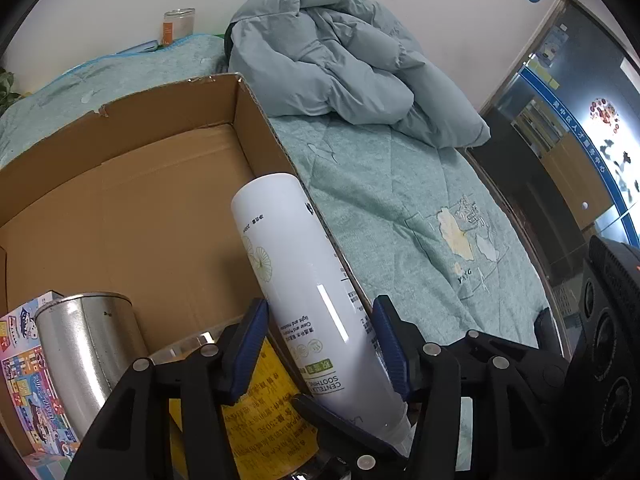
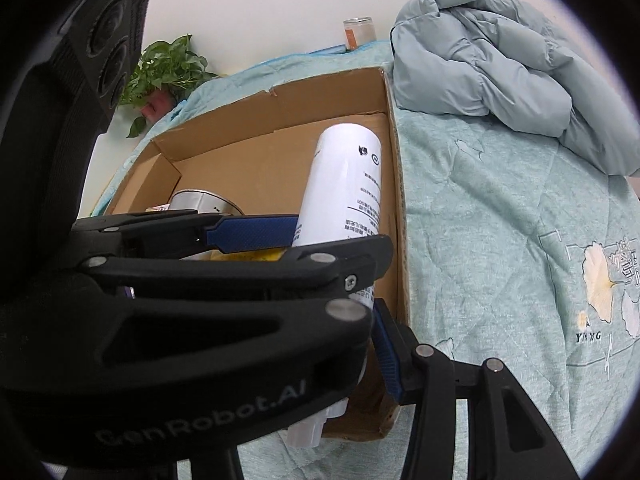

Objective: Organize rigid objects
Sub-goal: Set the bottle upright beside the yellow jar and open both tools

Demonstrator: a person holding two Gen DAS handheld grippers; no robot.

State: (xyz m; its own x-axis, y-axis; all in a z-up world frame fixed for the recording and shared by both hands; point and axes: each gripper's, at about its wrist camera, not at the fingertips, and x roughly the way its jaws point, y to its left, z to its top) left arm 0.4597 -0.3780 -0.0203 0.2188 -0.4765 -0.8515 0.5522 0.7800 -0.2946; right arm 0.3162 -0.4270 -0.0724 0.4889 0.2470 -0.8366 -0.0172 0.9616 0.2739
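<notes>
Glossy white plastic bottle (image 1: 308, 280); matt brown corrugated cardboard box (image 1: 160, 200); brushed metal can (image 1: 88, 340), dull sheen; soft quilted cloth bedspread (image 1: 400, 200); smooth puffy fabric jacket (image 1: 332, 60); claw pads (image 1: 250, 344) of textured blue rubber.

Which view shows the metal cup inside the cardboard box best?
The left wrist view: the metal cup shows its rim and shiny side, beside a colourful carton in the cardboard box. In the right wrist view only the cup's rim peeks above the left gripper's black linkage.
</notes>
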